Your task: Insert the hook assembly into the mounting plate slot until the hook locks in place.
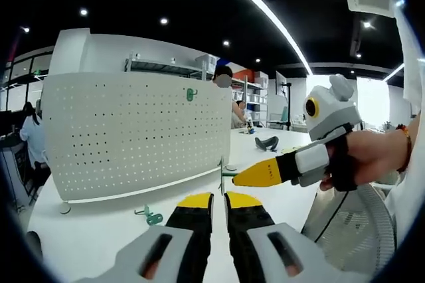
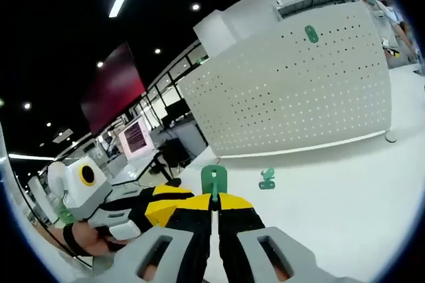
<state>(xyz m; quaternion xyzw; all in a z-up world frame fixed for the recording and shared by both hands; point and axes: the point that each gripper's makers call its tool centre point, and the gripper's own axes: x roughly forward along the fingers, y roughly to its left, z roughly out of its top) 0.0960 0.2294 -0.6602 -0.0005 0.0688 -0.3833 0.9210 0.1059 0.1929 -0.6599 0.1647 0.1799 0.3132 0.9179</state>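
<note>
In the left gripper view, the left claw (image 1: 218,206) hung with jaws nearly together, holding nothing, before the white perforated mounting plate (image 1: 133,133) standing on the tabletop (image 1: 93,230). One green hook (image 1: 191,94) sat high on the plate, another (image 1: 151,216) lay near its foot. In the right gripper view, the right claw (image 2: 214,204) pinched a flat green hook assembly (image 2: 214,180) by its lower edge — apparently light, stiff plastic, best held low so its top stays free for the slot.

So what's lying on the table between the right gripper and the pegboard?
In the right gripper view, one loose green hook lies on the white table between the right gripper and pegboard.
</note>
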